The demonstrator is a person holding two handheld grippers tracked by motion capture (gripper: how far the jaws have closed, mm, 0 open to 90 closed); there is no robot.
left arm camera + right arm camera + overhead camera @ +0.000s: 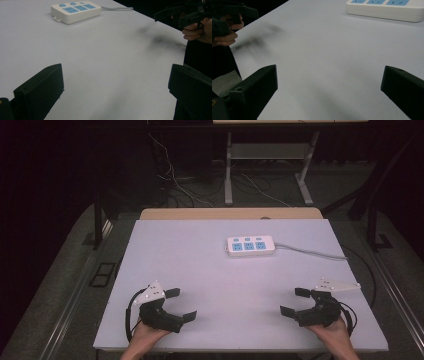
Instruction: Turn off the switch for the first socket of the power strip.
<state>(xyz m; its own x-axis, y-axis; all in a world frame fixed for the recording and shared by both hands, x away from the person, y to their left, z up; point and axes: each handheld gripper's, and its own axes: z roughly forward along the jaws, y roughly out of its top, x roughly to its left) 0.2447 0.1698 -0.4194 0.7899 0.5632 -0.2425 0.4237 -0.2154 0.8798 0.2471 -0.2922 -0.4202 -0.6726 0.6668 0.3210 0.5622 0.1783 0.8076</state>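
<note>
A white power strip [251, 246] lies flat on the table — three blue sockets in a row, small blue buttons above each. It sits toward 12 o'clock, just right of centre — its grey cord [310, 252] trailing off toward 3 o'clock.

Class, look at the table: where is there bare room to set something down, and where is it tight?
Bare: the wide middle between the left gripper and right gripper, up to the power strip; also the far-left part of the table. Tighter: the far right, where the strip's cord runs to the edge.
</note>
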